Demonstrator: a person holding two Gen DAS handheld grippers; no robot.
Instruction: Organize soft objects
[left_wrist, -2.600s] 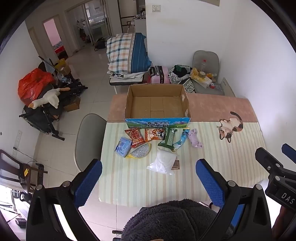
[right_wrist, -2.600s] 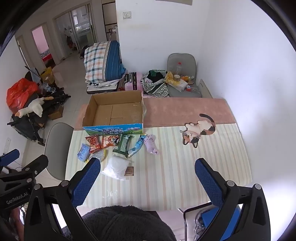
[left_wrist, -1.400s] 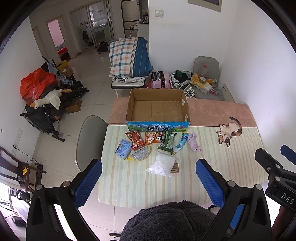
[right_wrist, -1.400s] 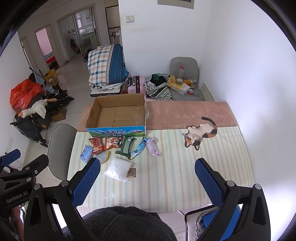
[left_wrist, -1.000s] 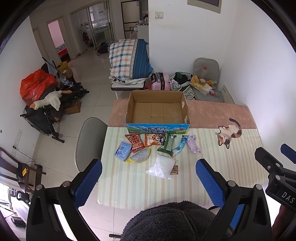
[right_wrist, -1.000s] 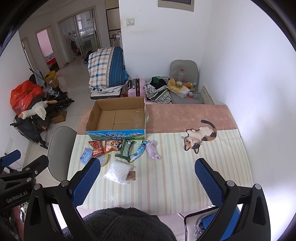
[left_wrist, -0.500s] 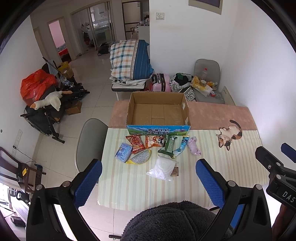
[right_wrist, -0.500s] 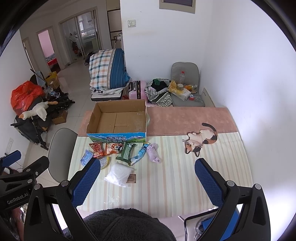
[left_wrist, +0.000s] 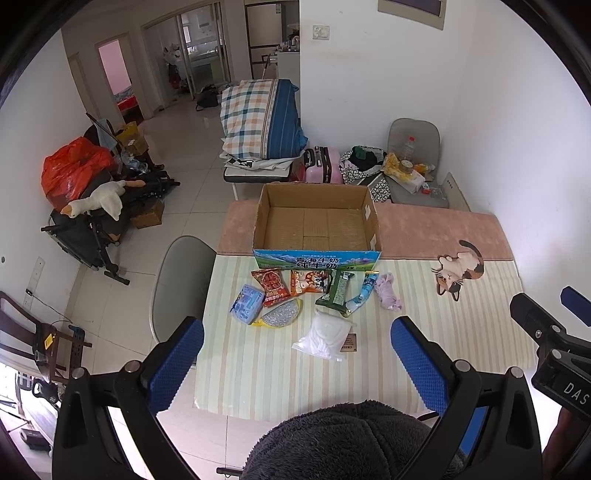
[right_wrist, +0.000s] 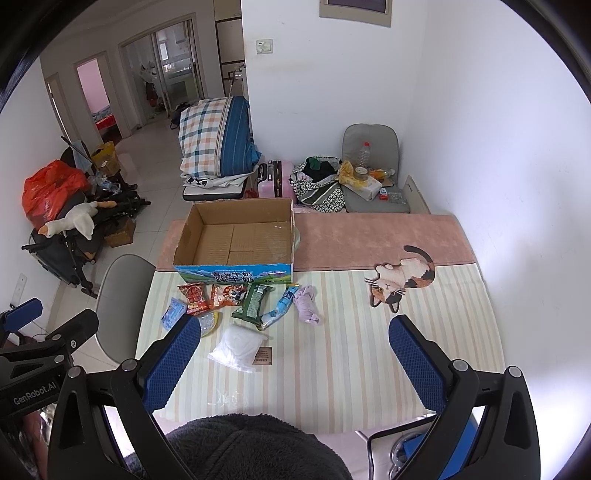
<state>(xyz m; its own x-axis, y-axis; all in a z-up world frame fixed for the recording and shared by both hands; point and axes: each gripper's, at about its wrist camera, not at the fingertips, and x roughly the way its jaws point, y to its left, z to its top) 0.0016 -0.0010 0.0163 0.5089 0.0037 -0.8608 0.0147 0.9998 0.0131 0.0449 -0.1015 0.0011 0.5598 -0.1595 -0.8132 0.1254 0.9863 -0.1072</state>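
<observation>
An open, empty cardboard box (left_wrist: 317, 225) (right_wrist: 240, 236) stands at the far side of a striped table (left_wrist: 266, 373) (right_wrist: 351, 362). In front of it lie several soft packets: a red snack bag (left_wrist: 270, 286), an orange snack bag (left_wrist: 308, 281), a green packet (left_wrist: 338, 291) (right_wrist: 252, 301), a blue packet (left_wrist: 246, 303), a light-blue tube (left_wrist: 364, 293), a lilac cloth (left_wrist: 386, 291) (right_wrist: 307, 304) and a white plastic bag (left_wrist: 325, 334) (right_wrist: 238, 346). My left gripper (left_wrist: 297, 356) and right gripper (right_wrist: 295, 356) are both open, empty, held high above the near table edge.
A cat-shaped mat (left_wrist: 458, 267) (right_wrist: 402, 277) lies at the table's right. A grey chair (left_wrist: 181, 273) stands at the table's left. A folded plaid quilt (left_wrist: 262, 118), a pink suitcase (left_wrist: 323, 170) and floor clutter sit beyond. A dark fuzzy hat (left_wrist: 347, 443) fills the bottom.
Both grippers have risen and drawn back a little; the table and its objects look smaller and slightly further. Nothing on the table has moved.
</observation>
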